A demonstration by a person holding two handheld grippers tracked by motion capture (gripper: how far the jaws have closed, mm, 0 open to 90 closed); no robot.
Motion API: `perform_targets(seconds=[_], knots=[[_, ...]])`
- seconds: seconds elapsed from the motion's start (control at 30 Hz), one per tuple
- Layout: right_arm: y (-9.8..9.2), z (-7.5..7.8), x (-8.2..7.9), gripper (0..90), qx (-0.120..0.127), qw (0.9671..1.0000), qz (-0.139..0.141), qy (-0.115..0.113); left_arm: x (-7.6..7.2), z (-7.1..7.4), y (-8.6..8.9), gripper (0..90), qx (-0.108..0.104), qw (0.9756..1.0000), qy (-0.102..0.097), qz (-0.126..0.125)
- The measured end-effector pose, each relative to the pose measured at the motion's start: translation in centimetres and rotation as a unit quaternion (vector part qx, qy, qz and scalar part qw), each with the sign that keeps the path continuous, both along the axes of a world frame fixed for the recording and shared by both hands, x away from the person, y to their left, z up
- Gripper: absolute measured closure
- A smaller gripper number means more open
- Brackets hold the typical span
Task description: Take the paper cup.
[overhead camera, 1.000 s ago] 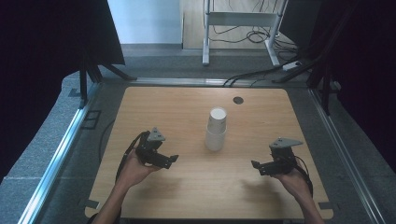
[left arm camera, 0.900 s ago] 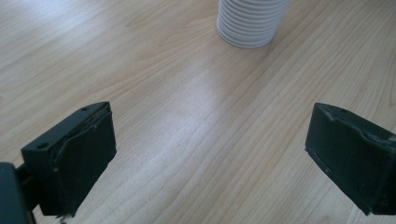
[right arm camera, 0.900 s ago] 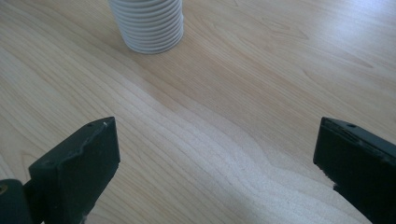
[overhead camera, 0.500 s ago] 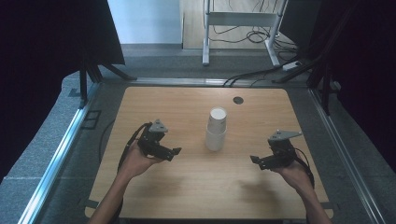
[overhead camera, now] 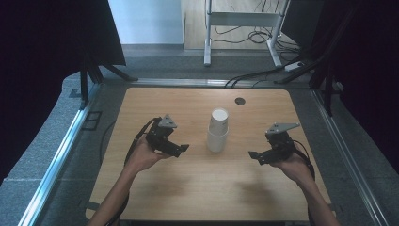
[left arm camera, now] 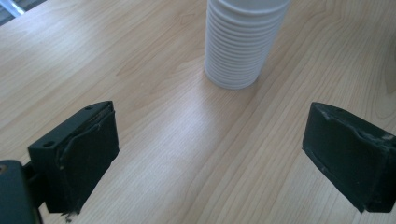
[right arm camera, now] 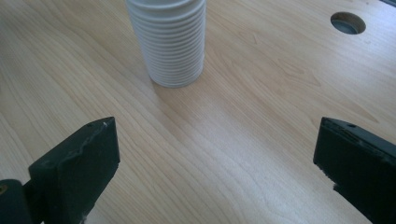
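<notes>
A tall stack of white paper cups [overhead camera: 218, 130] stands upright near the middle of the wooden table [overhead camera: 202, 193]. My left gripper [overhead camera: 181, 149] hovers just left of the stack, jaws wide open and empty. My right gripper [overhead camera: 254, 156] is held to the stack's right, also open with nothing in it. Both point inward at the cups. In the left gripper view the ribbed stack [left arm camera: 243, 42] rises ahead between the two black pads [left arm camera: 79, 154]. In the right gripper view the stack [right arm camera: 169, 39] stands ahead and left of centre.
A round cable hole [overhead camera: 240, 100] sits in the table's far side, also seen as a hole [right arm camera: 348, 22] in the right gripper view. Dark curtains flank the table; a metal stand [overhead camera: 242, 23] and cables lie on the floor beyond.
Both grippers have moved forward and inward toward the cup stack. The stack has not moved.
</notes>
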State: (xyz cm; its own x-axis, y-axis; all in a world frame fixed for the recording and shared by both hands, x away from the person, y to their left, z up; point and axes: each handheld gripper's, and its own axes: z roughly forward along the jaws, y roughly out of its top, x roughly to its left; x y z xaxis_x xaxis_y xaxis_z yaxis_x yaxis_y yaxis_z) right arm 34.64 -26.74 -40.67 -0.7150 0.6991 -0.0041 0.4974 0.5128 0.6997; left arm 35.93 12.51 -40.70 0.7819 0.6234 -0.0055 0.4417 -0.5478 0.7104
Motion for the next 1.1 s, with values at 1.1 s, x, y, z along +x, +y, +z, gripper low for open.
perform_targets(seconds=[1.1], knots=[[3.7, 3.4, 3.5, 6.4, 0.030, 0.9983, 0.049, -0.012, 2.8, -0.9, -5.1, 5.2, -0.016, 0.9988, -0.008, -0.045]])
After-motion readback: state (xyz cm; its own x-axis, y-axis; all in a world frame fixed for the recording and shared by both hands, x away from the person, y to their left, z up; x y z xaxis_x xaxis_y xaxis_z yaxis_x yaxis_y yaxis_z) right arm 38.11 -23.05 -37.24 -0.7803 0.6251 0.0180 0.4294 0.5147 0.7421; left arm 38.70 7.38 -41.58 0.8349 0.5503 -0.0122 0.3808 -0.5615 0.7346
